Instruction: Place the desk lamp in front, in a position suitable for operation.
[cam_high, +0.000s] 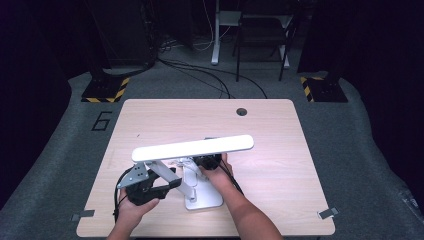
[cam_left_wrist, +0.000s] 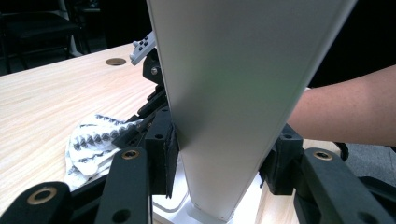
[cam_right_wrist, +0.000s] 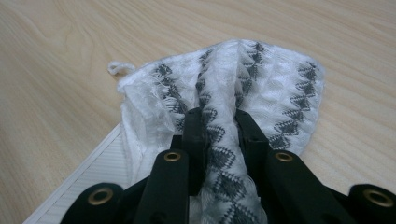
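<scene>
My left tongs (cam_left_wrist: 219, 158) are clamped on the arm (cam_left_wrist: 229, 93) of a white desk lamp, one black pad pressed against each long edge; seen from the left gripper view, the arm is a flat, smooth, pale grey-white bar that widens toward the top of the frame. In the high view the lamp's long, rounded-end head (cam_high: 193, 148) lies nearly level above the lamp's flat white base (cam_high: 205, 200), which rests on the desk (cam_high: 165, 117) near its front edge, and the left tongs (cam_high: 172, 176) reach in from the left of that base. My right tongs (cam_right_wrist: 225, 128) are closed on a cloth (cam_right_wrist: 224, 88), with a ridge of the fabric pinched up between the two pads. The cloth is white and loosely woven, with an open mesh texture, and carries rows of dark grey zigzag or diamond pattern running lengthwise; a small white loop sticks out at one corner. It lies bunched on the desk just beside the lamp base, a ribbed white edge of which shows at the lower left of the right gripper view. In the left gripper view the same cloth (cam_left_wrist: 91, 144) lies to the left of the lamp arm, with the right tongs (cam_left_wrist: 135, 133) on it. In the high view the right tongs (cam_high: 207, 162) sit beneath the lamp head, just behind the base.
</scene>
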